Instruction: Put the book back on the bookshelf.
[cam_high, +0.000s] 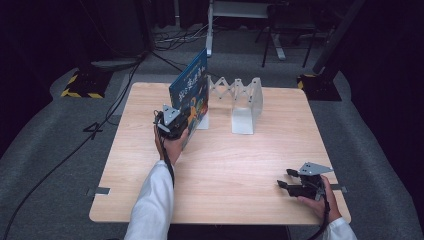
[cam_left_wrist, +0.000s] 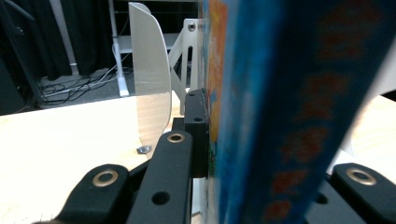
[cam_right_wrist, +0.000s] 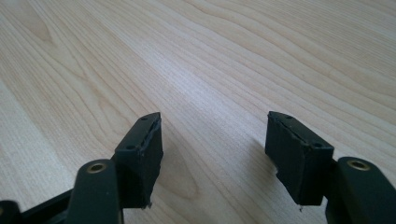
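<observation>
A blue picture book (cam_high: 192, 92) stands upright on the wooden table (cam_high: 225, 160), leaning against the left end of a white expanding book rack (cam_high: 240, 100). My left gripper (cam_high: 175, 120) is shut on the book's near edge. In the left gripper view the book's blue spine (cam_left_wrist: 280, 116) runs up between the jaws, and one pad (cam_left_wrist: 196, 130) presses its orange cover. One white divider of the rack (cam_left_wrist: 149, 79) rises behind. My right gripper (cam_high: 287, 179) rests low at the table's near right corner, open, with bare wood between its pads (cam_right_wrist: 144, 154).
The rack's right divider (cam_high: 247, 107) stands free at the table's back middle. Cables (cam_high: 115, 100) trail over the grey floor to the left. Black stands and a white frame (cam_high: 235, 10) sit beyond the far edge.
</observation>
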